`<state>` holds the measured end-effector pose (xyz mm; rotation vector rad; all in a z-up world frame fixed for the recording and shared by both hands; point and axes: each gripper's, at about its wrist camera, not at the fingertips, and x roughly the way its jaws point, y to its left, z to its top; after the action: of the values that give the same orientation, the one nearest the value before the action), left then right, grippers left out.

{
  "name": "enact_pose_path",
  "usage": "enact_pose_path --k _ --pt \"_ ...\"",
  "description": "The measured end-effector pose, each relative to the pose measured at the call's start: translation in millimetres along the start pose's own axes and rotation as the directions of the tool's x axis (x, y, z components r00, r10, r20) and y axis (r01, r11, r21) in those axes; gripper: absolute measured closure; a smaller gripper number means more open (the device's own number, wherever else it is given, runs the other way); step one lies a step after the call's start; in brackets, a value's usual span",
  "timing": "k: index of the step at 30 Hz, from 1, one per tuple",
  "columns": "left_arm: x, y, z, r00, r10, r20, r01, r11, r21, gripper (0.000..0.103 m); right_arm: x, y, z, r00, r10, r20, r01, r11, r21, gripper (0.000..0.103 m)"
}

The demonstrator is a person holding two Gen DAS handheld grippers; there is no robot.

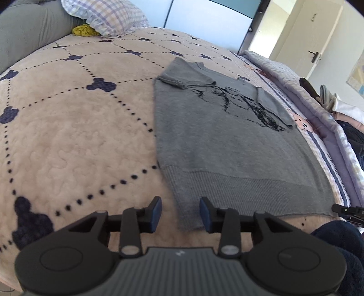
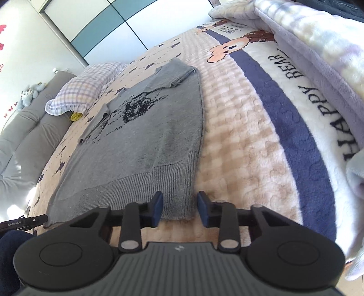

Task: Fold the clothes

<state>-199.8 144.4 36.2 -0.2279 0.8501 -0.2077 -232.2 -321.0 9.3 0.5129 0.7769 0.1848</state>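
Both grippers' fingers [image 1: 155, 210] spread at grey sweater [image 1: 227, 136] hem corners, on bedspread [image 1: 68, 136].

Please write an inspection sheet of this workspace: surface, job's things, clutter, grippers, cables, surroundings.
Surface: bed blanket, beige with dark bear shapes.
Job's things: grey sweater lying flat, both sleeves folded in over the chest.
Clutter: checked pillow; yellow cloth beside it; lilac quilt piled along one bed edge.
Grippers: left gripper and right gripper open, each at a hem corner.
Cables: nothing seen.
Surroundings: grey headboard, door.
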Motion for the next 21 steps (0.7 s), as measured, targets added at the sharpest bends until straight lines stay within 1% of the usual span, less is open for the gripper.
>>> enact_pose_path --k 1,2,3,4,5,7,11,13,17,21 --pt "2 -1 -1 1.0 -0.003 0.0 0.003 1.0 0.006 0.067 0 1 -1 1.0 -0.004 -0.004 0.004 1.0 -0.004 0.078" --pt "4 -2 -1 1.0 -0.006 -0.001 0.006 1.0 0.012 0.069 1 2 -1 1.0 -0.003 -0.009 0.003 1.0 -0.002 0.081" --pt "4 -3 -2 1.0 -0.007 0.001 0.006 1.0 0.021 0.077 2 3 -2 1.0 -0.001 -0.014 0.001 1.0 0.0 0.082" --pt "5 -4 -2 1.0 -0.008 0.003 0.008 1.0 0.028 0.089 3 3 -3 1.0 -0.001 -0.015 0.001 1.0 0.004 0.087" --pt "5 -3 -2 1.0 -0.014 0.006 0.014 1.0 0.026 0.097 3 3 -4 1.0 -0.001 -0.016 0.001 1.0 0.008 0.09" --pt "3 -2 -1 1.0 -0.028 0.011 0.028 0.999 0.016 0.097 3 2 -6 1.0 0.003 -0.014 -0.003 1.0 0.021 0.094" --pt "-4 -1 9 0.999 -0.044 0.023 0.044 0.999 -0.008 0.098 -3 3 -3 0.999 0.027 0.022 -0.028 0.999 0.041 0.095" --pt "-9 0 22 0.997 -0.052 0.048 0.054 0.998 -0.035 0.098 -7 5 2 0.998 0.038 0.049 -0.039 0.999 0.037 0.095" --pt "-11 0 56 0.993 -0.052 0.101 0.059 0.996 -0.067 0.098 -10 16 34 0.99 0.059 0.127 -0.058 0.998 -0.005 0.095" --pt "6 -3 99 0.989 -0.032 0.147 0.043 0.996 -0.073 0.098 6 25 84 0.973 0.107 0.204 -0.1 0.994 -0.043 0.095"
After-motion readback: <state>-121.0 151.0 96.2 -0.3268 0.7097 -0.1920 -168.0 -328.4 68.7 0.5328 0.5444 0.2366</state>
